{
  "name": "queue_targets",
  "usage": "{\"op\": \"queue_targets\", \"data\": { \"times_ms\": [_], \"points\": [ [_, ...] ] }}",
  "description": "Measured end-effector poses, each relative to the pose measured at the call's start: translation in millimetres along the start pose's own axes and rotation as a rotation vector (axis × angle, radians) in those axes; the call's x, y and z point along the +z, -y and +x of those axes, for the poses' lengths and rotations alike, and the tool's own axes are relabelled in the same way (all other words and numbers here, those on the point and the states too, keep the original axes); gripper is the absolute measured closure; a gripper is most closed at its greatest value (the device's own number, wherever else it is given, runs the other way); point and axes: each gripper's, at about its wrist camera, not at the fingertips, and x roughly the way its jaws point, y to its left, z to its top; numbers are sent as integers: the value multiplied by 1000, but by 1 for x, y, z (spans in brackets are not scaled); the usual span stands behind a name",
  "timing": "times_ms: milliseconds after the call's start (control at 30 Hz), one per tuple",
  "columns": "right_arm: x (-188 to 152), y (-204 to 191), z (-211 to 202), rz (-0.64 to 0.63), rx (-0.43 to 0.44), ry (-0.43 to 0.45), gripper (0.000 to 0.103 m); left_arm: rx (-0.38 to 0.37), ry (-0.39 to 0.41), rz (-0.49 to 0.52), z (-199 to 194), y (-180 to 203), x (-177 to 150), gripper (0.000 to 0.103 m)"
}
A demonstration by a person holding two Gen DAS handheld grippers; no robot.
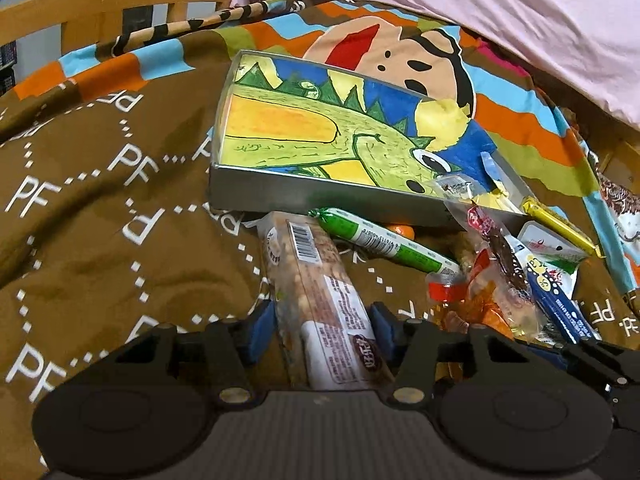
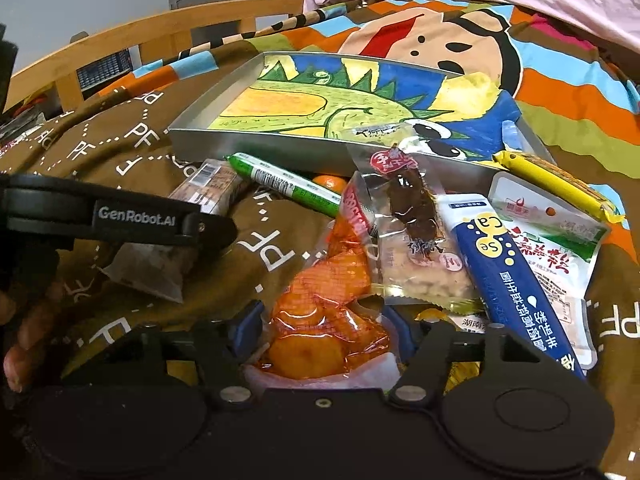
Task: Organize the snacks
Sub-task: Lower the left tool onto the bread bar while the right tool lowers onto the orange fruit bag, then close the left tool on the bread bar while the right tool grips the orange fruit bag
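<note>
A long clear pack of nut brittle [image 1: 320, 292] lies on the brown bedspread, pointing toward the metal tray [image 1: 320, 196]. My left gripper [image 1: 322, 328] has its blue pads against both sides of the pack's near end. An orange sauce-coloured snack packet [image 2: 332, 316] sits between the blue pads of my right gripper [image 2: 324, 328], which touch it on both sides. The tray [image 2: 280, 146] is lined with a dinosaur drawing, and one small clear packet [image 2: 380, 132] lies in it. In the right wrist view a black finger of the left gripper [image 2: 160, 224] crosses over the brittle pack.
Loose snacks crowd the tray's near side: a green sausage stick [image 2: 288, 186], a blue sachet [image 2: 516, 280], a yellow bar [image 2: 552, 184], a dark dried-meat pack [image 2: 416, 212] and a white pouch [image 2: 560, 248]. A wooden bed rail [image 1: 120, 0] and pink quilt [image 1: 480, 12] lie behind. A hand [image 2: 24, 320] shows at left.
</note>
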Motion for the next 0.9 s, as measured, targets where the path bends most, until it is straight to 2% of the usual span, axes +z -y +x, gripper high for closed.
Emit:
{"op": "queue_targets", "data": {
  "times_ms": [167,333,500,700,900],
  "points": [
    [-1,-4,-7,-14,-6,-1,39,-18,-9,-15,-19,2,-13,48],
    [-6,-9,-21,-17,27,1,40,-59,-56,-63,-38,2,-31,50],
    [-14,-25,-37,-127,8,40,41,-67,-51,-91,-55,0,-41,51],
    [-15,-33,-54,-221,-34,116,42,-67,-34,-101,-67,-1,-49,52],
    [-19,-37,-49,-275,-48,84,42,-29,-70,-80,-59,2,-53,52]
  ]
}}
